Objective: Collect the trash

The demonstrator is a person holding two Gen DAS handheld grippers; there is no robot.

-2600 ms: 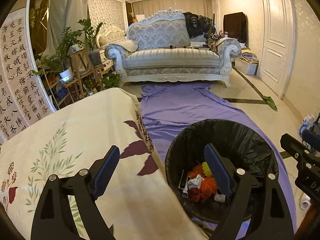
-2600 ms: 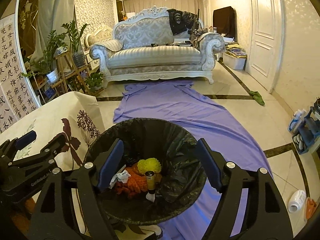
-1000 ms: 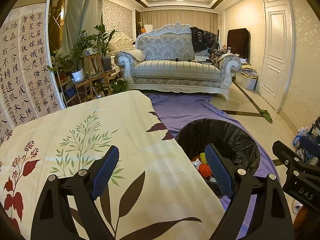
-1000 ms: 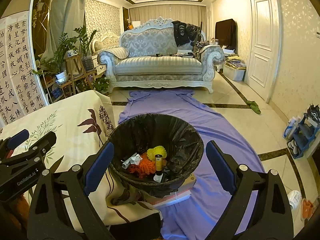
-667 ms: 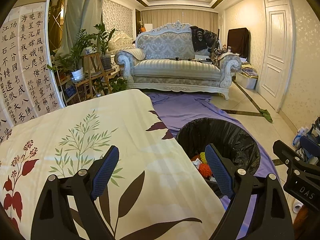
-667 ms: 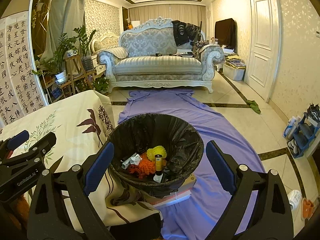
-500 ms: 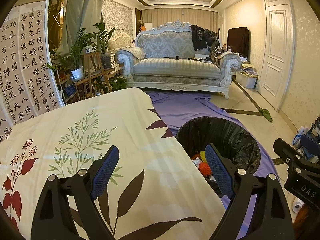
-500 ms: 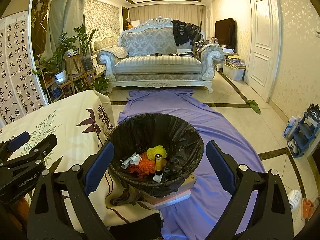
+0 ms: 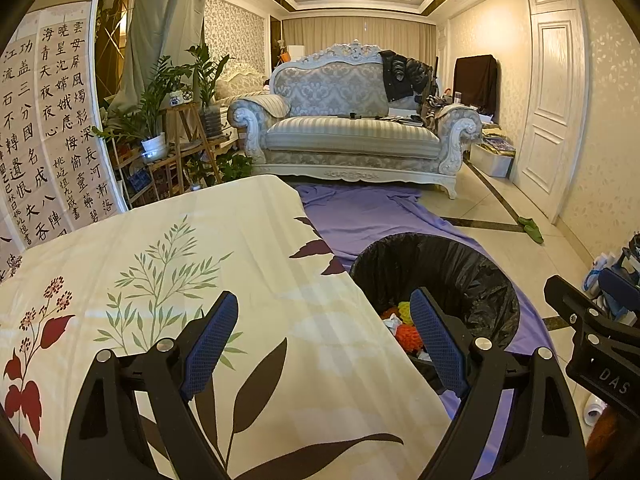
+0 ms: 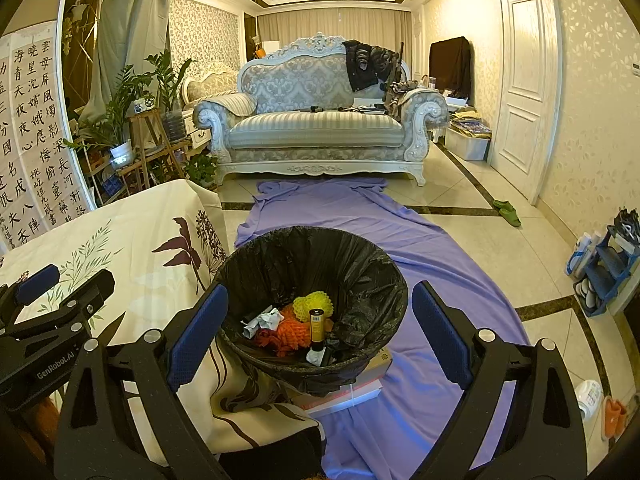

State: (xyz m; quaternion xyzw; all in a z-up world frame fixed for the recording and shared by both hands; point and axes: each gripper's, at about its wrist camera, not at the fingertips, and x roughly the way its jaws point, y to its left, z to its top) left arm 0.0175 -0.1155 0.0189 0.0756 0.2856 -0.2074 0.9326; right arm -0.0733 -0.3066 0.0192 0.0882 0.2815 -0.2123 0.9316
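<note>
A bin lined with a black bag [image 10: 360,264] stands on the floor beside the table; it also shows in the left wrist view [image 9: 460,264]. Inside lie orange netting [image 10: 290,334], yellow netting [image 10: 313,304], crumpled white paper [image 10: 264,320] and a small yellow-labelled bottle [image 10: 316,330]. My left gripper [image 9: 324,340] is open and empty above the floral tablecloth [image 9: 200,280]. My right gripper [image 10: 316,332] is open and empty above the bin's near rim.
A purple cloth [image 10: 400,240] runs along the tiled floor to a pale sofa [image 10: 316,128]. Plant stands [image 10: 148,132] sit at the left, a blue rack [image 10: 608,268] at the right. A flat box [image 10: 352,392] lies under the bin.
Since 2.6 s ago both grippers rose and drew back from the bin, the left one over the table. In the last second nothing visibly moved.
</note>
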